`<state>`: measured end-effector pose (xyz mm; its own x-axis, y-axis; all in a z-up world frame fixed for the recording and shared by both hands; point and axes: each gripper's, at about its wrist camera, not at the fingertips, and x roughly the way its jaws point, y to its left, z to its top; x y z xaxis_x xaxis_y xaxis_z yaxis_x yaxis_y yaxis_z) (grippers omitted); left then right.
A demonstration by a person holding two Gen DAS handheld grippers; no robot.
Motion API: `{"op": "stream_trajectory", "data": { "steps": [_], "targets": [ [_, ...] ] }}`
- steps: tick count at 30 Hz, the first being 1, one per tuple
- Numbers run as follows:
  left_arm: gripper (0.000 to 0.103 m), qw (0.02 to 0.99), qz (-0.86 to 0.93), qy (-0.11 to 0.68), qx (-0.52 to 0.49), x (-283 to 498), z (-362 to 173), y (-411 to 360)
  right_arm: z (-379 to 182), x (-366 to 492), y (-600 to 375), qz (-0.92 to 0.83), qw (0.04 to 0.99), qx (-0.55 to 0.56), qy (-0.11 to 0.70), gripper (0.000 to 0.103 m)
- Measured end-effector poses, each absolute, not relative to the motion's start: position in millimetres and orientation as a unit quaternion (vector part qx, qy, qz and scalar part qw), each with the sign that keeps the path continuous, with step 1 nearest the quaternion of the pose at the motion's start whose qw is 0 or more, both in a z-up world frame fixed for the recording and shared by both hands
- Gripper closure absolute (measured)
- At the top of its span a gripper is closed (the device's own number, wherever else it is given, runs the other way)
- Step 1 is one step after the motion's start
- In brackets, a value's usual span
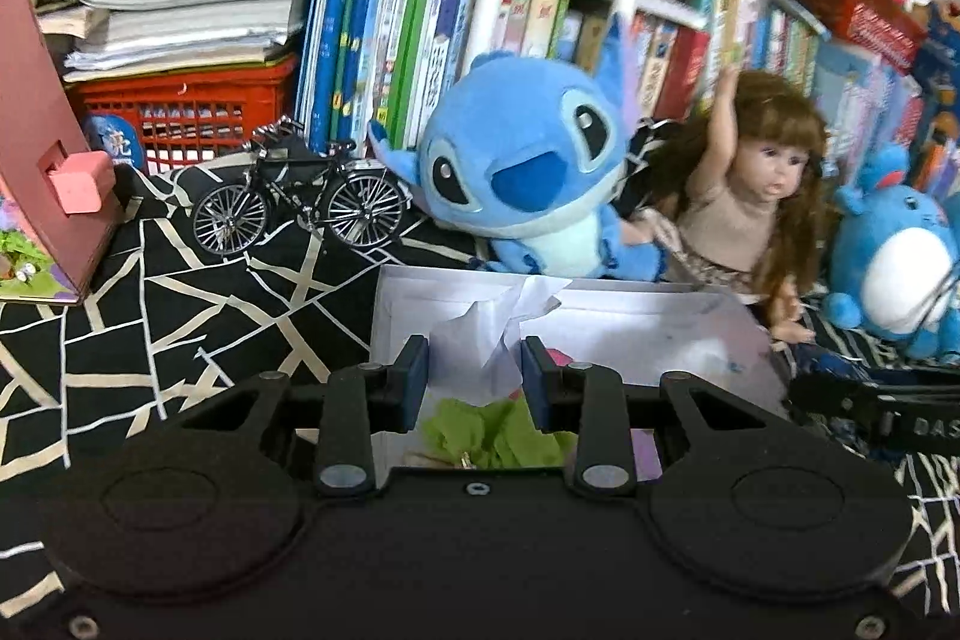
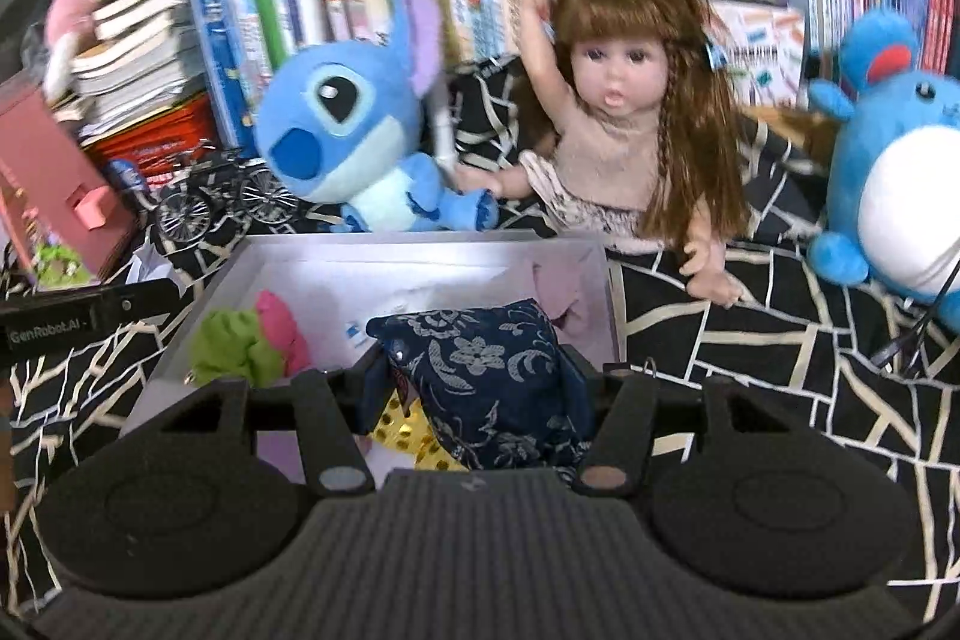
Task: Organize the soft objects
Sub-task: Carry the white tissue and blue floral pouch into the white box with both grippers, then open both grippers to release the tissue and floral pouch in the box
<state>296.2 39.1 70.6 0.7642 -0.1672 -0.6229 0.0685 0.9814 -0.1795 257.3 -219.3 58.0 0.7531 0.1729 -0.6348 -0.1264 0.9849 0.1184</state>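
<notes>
A white box (image 1: pixel 630 322) (image 2: pixel 384 256) sits on the black patterned cloth. My left gripper (image 1: pixel 474 376) hovers over the box's near side with its jaws apart around a piece of white tissue paper (image 1: pixel 492 334) without pinching it. A green and pink soft toy (image 1: pixel 498 430) (image 2: pixel 252 340) lies in the box below it. My right gripper (image 2: pixel 480 388) is shut on a navy floral fabric pouch (image 2: pixel 480 370) and holds it over the box's near right side. A gold sequin piece (image 2: pixel 408 436) shows under the pouch.
A blue Stitch plush (image 1: pixel 528 172) (image 2: pixel 354 130), a long-haired doll (image 1: pixel 750 196) (image 2: pixel 624 118) and a blue round plush (image 1: pixel 894 256) (image 2: pixel 894 178) sit behind the box. A model bicycle (image 1: pixel 300 196), a pink box (image 1: pixel 48 148), a red crate (image 1: pixel 180 112) and bookshelves stand behind.
</notes>
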Motion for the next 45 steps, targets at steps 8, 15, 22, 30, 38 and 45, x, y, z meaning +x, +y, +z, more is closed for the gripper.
{"op": "stream_trajectory", "data": {
  "steps": [8,15,22,30,38,45],
  "targets": [
    [0.071,0.932,-0.069,0.351,-0.063,325,48,30,40,282,-213,0.053,0.931,0.036,0.358,0.042],
    [0.071,0.924,-0.069,0.372,-0.062,335,34,30,26,292,-212,0.047,0.931,0.048,0.359,0.042],
    [0.071,0.923,-0.064,0.376,-0.054,337,28,32,23,294,-213,0.048,0.931,0.054,0.358,0.042],
    [0.071,0.922,-0.064,0.379,-0.049,338,24,31,19,295,-216,0.048,0.929,0.068,0.359,0.041],
    [0.064,0.923,-0.057,0.377,-0.055,335,22,32,18,295,-219,0.051,0.929,0.077,0.358,0.036],
    [0.049,0.927,-0.038,0.368,-0.062,328,24,35,18,292,-220,0.053,0.930,0.086,0.354,0.025]
  ]
}}
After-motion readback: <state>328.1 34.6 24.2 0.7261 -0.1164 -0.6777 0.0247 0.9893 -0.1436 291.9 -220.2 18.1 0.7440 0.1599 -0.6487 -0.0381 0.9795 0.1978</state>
